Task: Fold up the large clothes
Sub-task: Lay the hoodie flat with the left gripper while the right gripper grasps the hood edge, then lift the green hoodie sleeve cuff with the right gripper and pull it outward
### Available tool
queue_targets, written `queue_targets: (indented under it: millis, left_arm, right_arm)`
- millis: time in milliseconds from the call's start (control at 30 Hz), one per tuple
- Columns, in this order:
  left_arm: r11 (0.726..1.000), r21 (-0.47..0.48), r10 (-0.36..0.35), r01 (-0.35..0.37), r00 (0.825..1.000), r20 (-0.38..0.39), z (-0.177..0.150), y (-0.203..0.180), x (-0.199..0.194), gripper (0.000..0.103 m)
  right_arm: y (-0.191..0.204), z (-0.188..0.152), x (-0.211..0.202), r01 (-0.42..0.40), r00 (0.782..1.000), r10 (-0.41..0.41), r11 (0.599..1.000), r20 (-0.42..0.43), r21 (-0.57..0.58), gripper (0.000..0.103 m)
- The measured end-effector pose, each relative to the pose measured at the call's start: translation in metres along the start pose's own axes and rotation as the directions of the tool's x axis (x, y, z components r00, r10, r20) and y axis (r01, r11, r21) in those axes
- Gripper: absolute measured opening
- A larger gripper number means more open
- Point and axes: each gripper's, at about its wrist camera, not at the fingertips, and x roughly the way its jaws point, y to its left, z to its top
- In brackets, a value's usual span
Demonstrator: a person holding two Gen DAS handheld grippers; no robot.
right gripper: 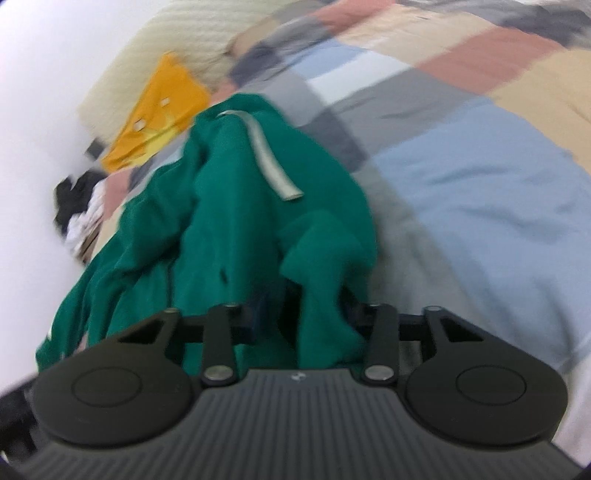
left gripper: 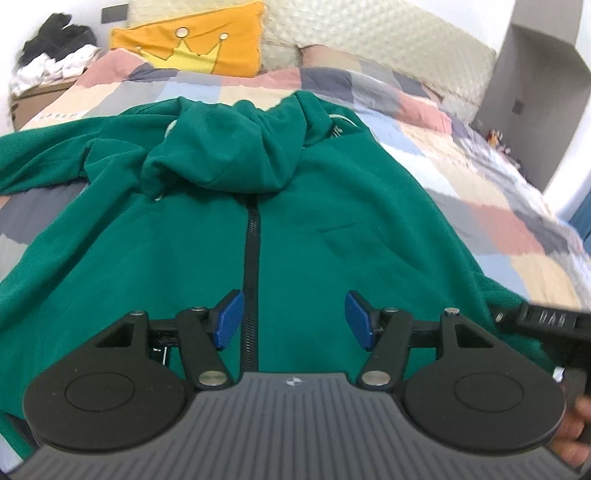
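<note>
A green zip-up hoodie [left gripper: 332, 206] lies front up on the bed, hood [left gripper: 229, 147] bunched at the far end and black zipper [left gripper: 253, 258] running toward me. My left gripper [left gripper: 294, 319] hovers open just above the lower zipper, blue pads [left gripper: 229, 320] apart and nothing between them. In the blurred right wrist view, my right gripper [right gripper: 304, 314] is closed on a bunched fold of the hoodie [right gripper: 317, 295] at its right edge. The cloth fills the gap and hides the pads. A pale drawstring [right gripper: 266, 162] lies on the green fabric beyond.
A patchwork quilt [left gripper: 480, 177] covers the bed. An orange crown pillow [left gripper: 192, 40] leans on the cream padded headboard [left gripper: 369, 33]. Piled black and white clothes [left gripper: 55, 55] sit at the far left. A hand [left gripper: 576, 424] and black gripper housing [left gripper: 543, 319] are at the right edge.
</note>
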Motion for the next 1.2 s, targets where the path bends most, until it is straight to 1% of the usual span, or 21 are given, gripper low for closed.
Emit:
queue_targets:
  millis: [67, 167, 267, 333, 400, 467, 600, 633, 700, 767, 800, 833, 867, 900, 967, 1000, 1067, 1100, 1133, 1167, 1200]
  left_arm:
    - [1.000, -0.027, -0.013, 0.013, 1.000, 0.003, 0.001, 0.004, -0.003, 0.066]
    - [0.997, -0.061, -0.055, 0.055, 0.998, 0.011, 0.001, 0.009, -0.006, 0.066]
    - [0.990, -0.095, -0.106, 0.107, 0.994, 0.017, -0.001, 0.009, -0.005, 0.066]
    - [0.980, -0.120, -0.158, 0.159, 0.987, 0.015, -0.004, 0.010, 0.000, 0.066]
    - [0.971, -0.134, -0.198, 0.196, 0.980, 0.000, -0.007, 0.008, 0.007, 0.066]
    - [0.965, -0.148, -0.221, 0.215, 0.975, -0.022, -0.011, 0.007, 0.017, 0.066]
    - [0.946, -0.214, -0.267, 0.244, 0.960, -0.082, -0.021, 0.012, 0.040, 0.066]
    - [0.945, -0.221, -0.268, 0.241, 0.958, -0.101, -0.023, 0.012, 0.046, 0.065]
    - [0.954, -0.208, -0.245, 0.215, 0.961, -0.129, -0.027, 0.009, 0.054, 0.060]
    - [0.969, -0.172, -0.204, 0.178, 0.968, -0.145, -0.028, 0.004, 0.059, 0.047]
    - [0.976, -0.148, -0.184, 0.162, 0.972, -0.149, -0.029, -0.001, 0.060, 0.045]
    - [0.981, -0.127, -0.166, 0.147, 0.974, -0.151, -0.029, -0.002, 0.060, 0.039]
    - [0.985, -0.110, -0.146, 0.130, 0.977, -0.154, -0.030, -0.005, 0.061, 0.037]
    - [0.987, -0.105, -0.136, 0.120, 0.978, -0.156, -0.031, -0.005, 0.062, 0.034]
    - [0.990, -0.103, -0.116, 0.100, 0.980, -0.159, -0.031, -0.005, 0.064, 0.028]
    - [0.990, -0.104, -0.112, 0.097, 0.981, -0.159, -0.031, -0.004, 0.064, 0.027]
    - [0.990, -0.106, -0.111, 0.095, 0.981, -0.158, -0.031, -0.004, 0.065, 0.026]
    - [0.989, -0.111, -0.112, 0.095, 0.981, -0.158, -0.031, -0.002, 0.065, 0.026]
    - [0.988, -0.117, -0.115, 0.097, 0.981, -0.158, -0.030, -0.001, 0.067, 0.026]
    - [0.988, -0.123, -0.117, 0.098, 0.980, -0.158, -0.031, 0.001, 0.067, 0.026]
    - [0.987, -0.129, -0.120, 0.100, 0.980, -0.158, -0.030, 0.002, 0.067, 0.026]
  right_arm:
    - [0.009, -0.005, 0.003, -0.027, 0.999, 0.027, 0.999, -0.020, -0.043, 0.033]
    - [0.022, -0.014, 0.012, -0.057, 0.996, 0.050, 0.994, -0.067, -0.097, 0.033]
    - [0.036, -0.024, 0.020, -0.046, 0.996, 0.033, 0.985, -0.085, -0.166, 0.033]
    - [0.044, -0.031, 0.024, -0.049, 0.995, 0.030, 0.978, -0.095, -0.204, 0.033]
    - [0.050, -0.036, 0.028, -0.061, 0.992, 0.035, 0.972, -0.118, -0.229, 0.033]
    - [0.051, -0.038, 0.030, -0.059, 0.992, 0.029, 0.968, -0.125, -0.244, 0.033]
    - [0.048, -0.035, 0.029, -0.066, 0.991, 0.038, 0.973, -0.128, -0.221, 0.033]
    - [0.046, -0.036, 0.027, -0.069, 0.991, 0.043, 0.975, -0.129, -0.211, 0.033]
    - [0.043, -0.034, 0.025, -0.075, 0.990, 0.050, 0.979, -0.131, -0.190, 0.033]
    - [0.039, -0.034, 0.024, -0.078, 0.990, 0.057, 0.983, -0.131, -0.165, 0.034]
    - [0.038, -0.034, 0.023, -0.080, 0.990, 0.061, 0.984, -0.128, -0.156, 0.034]
    - [0.038, -0.032, 0.022, -0.079, 0.991, 0.061, 0.985, -0.123, -0.153, 0.034]
    - [0.038, -0.031, 0.020, -0.074, 0.992, 0.057, 0.985, -0.114, -0.153, 0.034]
    - [0.037, -0.029, 0.018, -0.072, 0.993, 0.057, 0.986, -0.105, -0.149, 0.035]
    - [0.035, -0.024, 0.009, -0.076, 0.995, 0.066, 0.988, -0.072, -0.137, 0.043]
    - [0.032, -0.021, 0.004, -0.073, 0.997, 0.067, 0.989, -0.048, -0.131, 0.046]
    - [0.027, -0.015, -0.004, -0.051, 0.999, 0.052, 0.991, -0.003, -0.120, 0.061]
    - [0.025, -0.013, -0.006, -0.037, 0.999, 0.039, 0.993, 0.019, -0.112, 0.064]
    - [0.021, -0.011, -0.009, -0.020, 0.999, 0.024, 0.995, 0.041, -0.098, 0.070]
    - [0.017, -0.009, -0.011, -0.006, 0.998, 0.010, 0.997, 0.058, -0.078, 0.073]
    - [0.014, -0.007, -0.011, 0.007, 0.998, -0.003, 0.998, 0.068, -0.056, 0.073]
